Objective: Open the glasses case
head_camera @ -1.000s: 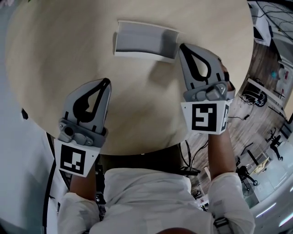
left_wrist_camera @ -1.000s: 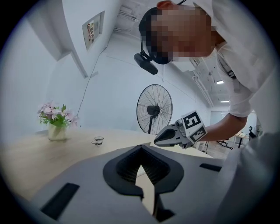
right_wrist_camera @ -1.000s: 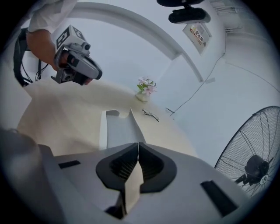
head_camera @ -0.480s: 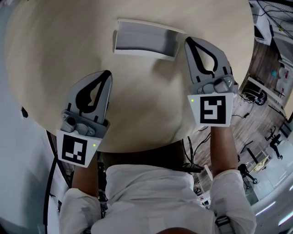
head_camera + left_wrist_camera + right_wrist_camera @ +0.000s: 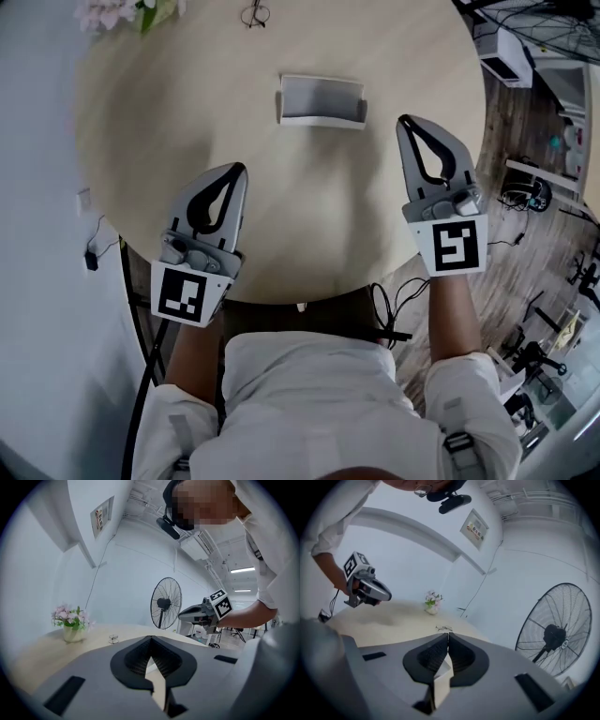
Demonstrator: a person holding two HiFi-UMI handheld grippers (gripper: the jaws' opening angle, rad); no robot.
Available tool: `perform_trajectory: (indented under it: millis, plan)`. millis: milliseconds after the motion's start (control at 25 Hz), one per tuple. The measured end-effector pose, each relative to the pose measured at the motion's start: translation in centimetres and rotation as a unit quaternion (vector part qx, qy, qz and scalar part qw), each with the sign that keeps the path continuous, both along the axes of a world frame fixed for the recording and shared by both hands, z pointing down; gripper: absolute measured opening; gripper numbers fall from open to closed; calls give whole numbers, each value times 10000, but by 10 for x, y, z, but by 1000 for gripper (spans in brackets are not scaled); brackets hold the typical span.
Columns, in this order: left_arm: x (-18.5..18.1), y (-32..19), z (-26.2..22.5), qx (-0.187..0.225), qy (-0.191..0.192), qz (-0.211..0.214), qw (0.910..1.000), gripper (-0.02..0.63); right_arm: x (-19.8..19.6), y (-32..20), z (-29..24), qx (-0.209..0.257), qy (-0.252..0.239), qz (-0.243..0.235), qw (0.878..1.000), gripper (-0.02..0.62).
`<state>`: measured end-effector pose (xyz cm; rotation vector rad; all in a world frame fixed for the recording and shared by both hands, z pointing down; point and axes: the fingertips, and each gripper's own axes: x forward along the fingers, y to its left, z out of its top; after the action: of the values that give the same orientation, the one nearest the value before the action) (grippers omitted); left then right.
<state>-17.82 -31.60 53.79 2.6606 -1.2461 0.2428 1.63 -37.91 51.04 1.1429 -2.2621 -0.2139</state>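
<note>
Both grippers have drawn back from the glasses case toward the person. The left gripper hovers near-left of the case, well apart, jaws pressed together on nothing. The right gripper, near its right end, is likewise closed and empty. The case lies flat on the table. Beyond it are spectacles, and flowers far-left.

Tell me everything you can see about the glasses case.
The glasses case is a light grey rectangular box with paler edges, lying flat on the round wooden table, toward its far side. Nothing touches it; the left gripper and right gripper are nearer the person, both shut. Whether its lid is open is unclear.
</note>
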Motion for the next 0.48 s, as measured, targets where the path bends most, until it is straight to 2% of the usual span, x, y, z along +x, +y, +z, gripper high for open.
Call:
perform_trajectory:
  millis: [120,240,480]
  plan:
    - [-6,20,-41,-19,2,114,9999,12,9,30,-57,158,-584,421,9973,25]
    - [-18,25,-98,394,335,84,9986,12,16,60,-106,508,-1228,647,9890,25]
    - [-41,61,-169,636,407,64,9971,12,25,117,-166,677,-2146,551,9728,25]
